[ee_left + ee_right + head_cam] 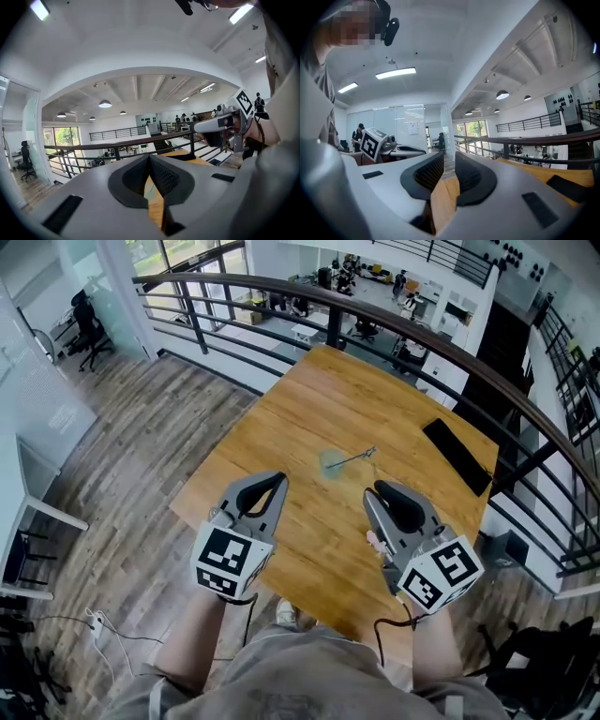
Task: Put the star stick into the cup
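Observation:
A clear cup (331, 464) stands near the middle of the wooden table (309, 409). The thin star stick (352, 458) runs from the cup up to the right, its star end (371, 452) just past the cup; I cannot tell whether it sits in the cup or lies beside it. My left gripper (280, 480) (149, 157) hovers short of the cup on the near left, its tips touching and empty. My right gripper (377, 489) (449, 157) hovers near right of the cup, empty, with a narrow gap between its tips.
A flat black bar (457, 456) lies near the table's right edge. A dark curved railing (412, 329) runs close behind the table's far and right sides, with a drop beyond. Wooden floor (141, 446) lies to the left.

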Available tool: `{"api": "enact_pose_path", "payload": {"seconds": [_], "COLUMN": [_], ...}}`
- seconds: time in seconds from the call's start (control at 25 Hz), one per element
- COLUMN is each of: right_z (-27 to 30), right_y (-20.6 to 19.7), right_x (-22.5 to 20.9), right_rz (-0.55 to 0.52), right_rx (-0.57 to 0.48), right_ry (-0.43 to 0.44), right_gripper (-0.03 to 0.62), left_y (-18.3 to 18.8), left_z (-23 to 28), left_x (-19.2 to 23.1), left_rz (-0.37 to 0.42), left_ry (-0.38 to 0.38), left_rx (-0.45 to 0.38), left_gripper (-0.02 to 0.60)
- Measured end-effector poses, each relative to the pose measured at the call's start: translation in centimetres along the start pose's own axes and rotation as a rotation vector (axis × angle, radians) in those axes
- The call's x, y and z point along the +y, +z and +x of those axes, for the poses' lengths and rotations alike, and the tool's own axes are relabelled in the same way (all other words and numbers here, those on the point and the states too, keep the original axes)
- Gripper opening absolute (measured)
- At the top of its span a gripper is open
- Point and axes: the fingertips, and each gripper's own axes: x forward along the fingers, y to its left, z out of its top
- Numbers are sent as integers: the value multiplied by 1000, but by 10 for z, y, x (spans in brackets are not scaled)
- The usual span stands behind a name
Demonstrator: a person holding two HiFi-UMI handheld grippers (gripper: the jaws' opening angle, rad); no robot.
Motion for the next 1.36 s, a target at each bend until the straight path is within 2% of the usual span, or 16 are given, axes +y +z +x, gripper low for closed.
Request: {"api": "enact_pose_path", "payload": {"seconds": [0.2, 0.32, 0.44, 0.64, 1.36], "right_z": [-28, -47, -61, -64, -60], "right_y": [16, 19, 12, -1, -15], "right_x": [24, 35, 44, 56, 50], "right_rz": [-22, -46, -65, -75, -59], "right_rx": [-39, -44, -12, 44, 88], "right_ry": [31, 48, 58, 84, 74], "right_gripper": [63, 46, 32, 32, 32], "left_y": [3, 13, 21, 12, -2], "left_z": [-27, -43, -54, -57, -62], "left_x": [-8, -20, -29, -39, -27], "left_rz": [-19, -62, -89, -139, -96], "left_ry": [-1, -38, -55, -84, -41], "left_rx": [-9, -48, -82, -60, 6], "left_gripper": [17, 17, 17, 17, 17]}}
